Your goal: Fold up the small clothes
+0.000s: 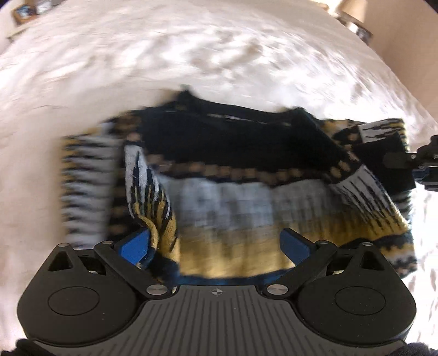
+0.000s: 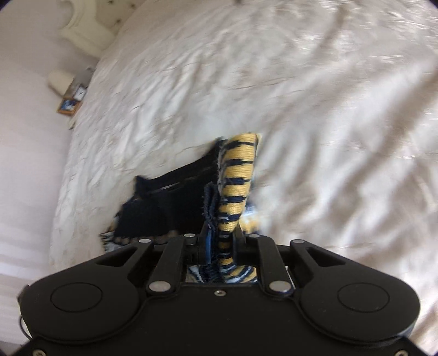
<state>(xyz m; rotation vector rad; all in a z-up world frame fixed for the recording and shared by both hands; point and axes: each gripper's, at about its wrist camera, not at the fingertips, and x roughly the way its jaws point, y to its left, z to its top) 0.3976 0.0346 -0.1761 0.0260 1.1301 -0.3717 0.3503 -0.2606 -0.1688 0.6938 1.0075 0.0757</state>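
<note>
A knitted sweater (image 1: 232,153) in navy, yellow and white lies spread on the white bedspread (image 1: 191,49), collar away from me. My left gripper (image 1: 215,241) hovers over its lower hem, open wide. A raised fold of sleeve (image 1: 153,208) leans against the left blue pad (image 1: 135,246), and the other pad (image 1: 294,243) is bare. My right gripper (image 2: 223,232) is shut on a yellow and navy striped fold of the sweater (image 2: 238,175), which stands up between its fingers. In the left wrist view the right gripper (image 1: 421,164) shows at the sweater's right edge.
The rumpled bedspread (image 2: 328,109) spreads all around the sweater. Small framed pictures (image 2: 72,101) and a pale round object (image 2: 58,80) sit beside the bed at the left. A white carved headboard (image 2: 82,35) stands behind them. A metal lamp base (image 1: 356,24) is at top right.
</note>
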